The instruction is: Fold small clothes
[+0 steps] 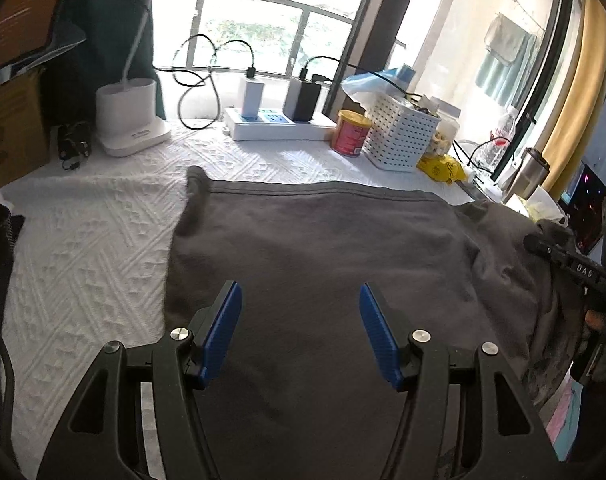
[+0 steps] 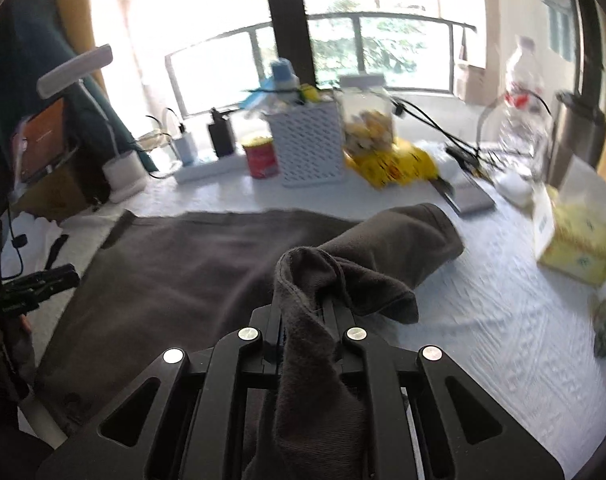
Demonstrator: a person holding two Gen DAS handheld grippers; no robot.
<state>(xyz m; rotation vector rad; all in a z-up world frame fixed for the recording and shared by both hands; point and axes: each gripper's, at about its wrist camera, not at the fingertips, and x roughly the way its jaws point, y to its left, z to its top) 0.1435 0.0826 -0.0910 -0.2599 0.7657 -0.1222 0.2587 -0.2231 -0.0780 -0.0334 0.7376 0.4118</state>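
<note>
Right wrist view shows the right tongs [image 2: 307,312] clamped on the grey garment [image 2: 175,264], while the left tongs [image 1: 301,332] stand wide above it.

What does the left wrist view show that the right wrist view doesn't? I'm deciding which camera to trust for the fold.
Only the left wrist view shows the left gripper open above the flat grey garment. Only the right wrist view shows the right gripper shut on a bunched corner of the garment, and a yellow tissue box. Both show the garment, the white basket and the red can.
</note>
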